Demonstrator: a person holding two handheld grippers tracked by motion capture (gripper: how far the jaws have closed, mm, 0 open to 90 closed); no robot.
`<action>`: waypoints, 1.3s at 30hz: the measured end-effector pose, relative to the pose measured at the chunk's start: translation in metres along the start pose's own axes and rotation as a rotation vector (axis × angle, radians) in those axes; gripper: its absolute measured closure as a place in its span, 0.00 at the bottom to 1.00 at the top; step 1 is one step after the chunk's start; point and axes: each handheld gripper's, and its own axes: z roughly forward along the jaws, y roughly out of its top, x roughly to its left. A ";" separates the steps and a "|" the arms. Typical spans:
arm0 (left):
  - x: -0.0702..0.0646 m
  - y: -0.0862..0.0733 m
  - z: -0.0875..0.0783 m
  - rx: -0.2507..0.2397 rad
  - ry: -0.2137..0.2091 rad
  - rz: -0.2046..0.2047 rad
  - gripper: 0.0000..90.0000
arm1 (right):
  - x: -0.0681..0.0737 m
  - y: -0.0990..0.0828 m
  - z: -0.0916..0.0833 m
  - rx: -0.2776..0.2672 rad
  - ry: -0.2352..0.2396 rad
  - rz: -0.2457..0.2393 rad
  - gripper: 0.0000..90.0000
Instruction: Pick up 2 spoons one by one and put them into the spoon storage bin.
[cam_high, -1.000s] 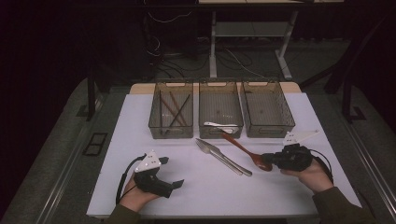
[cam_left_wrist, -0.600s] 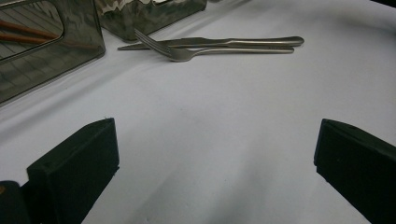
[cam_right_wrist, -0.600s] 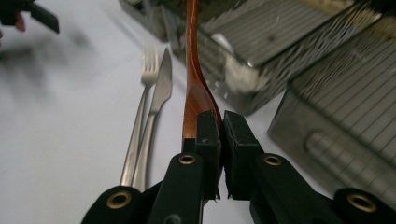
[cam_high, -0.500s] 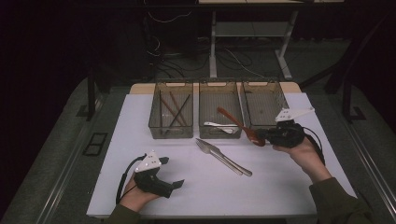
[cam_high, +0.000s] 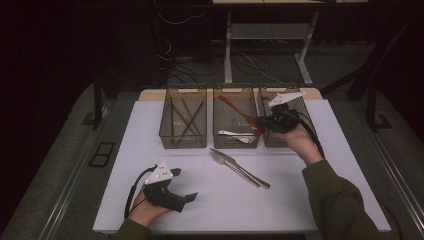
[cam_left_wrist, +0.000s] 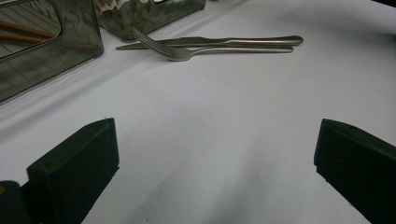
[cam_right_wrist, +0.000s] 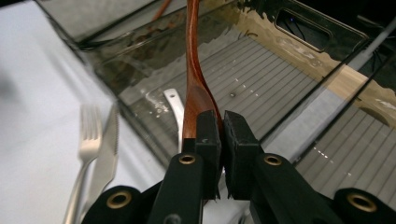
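My right gripper (cam_high: 263, 123) is raised over the middle bin (cam_high: 236, 116), jaws clamped, forearm stretched forward from the table's near edge. My left gripper (cam_high: 192, 197) rests low, well short of that bin, jaws spread wide, hand curled around its body.

reddish-brown wooden spoon (cam_high: 239, 113) raised over the middle bin (cam_high: 235, 141); bowl end clamped, slim handle slanting up and away; tilted, off the table

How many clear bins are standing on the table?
3, in a row along the far edge: the left bin holds chopsticks, the middle bin a white spoon, and the right bin sits partly behind the right gripper.
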 end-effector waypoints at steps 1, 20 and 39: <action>0.000 0.000 0.000 -0.003 -0.001 -0.004 0.00 | 0.000 0.002 0.005 0.009 -0.006 -0.004 0.94; 0.000 0.000 0.001 0.002 -0.005 0.006 0.00 | 0.002 0.002 0.045 0.135 -0.032 -0.001 0.88; 0.000 -0.001 0.001 0.002 -0.006 0.000 0.00 | 0.005 -0.011 0.010 -0.002 0.047 0.083 0.55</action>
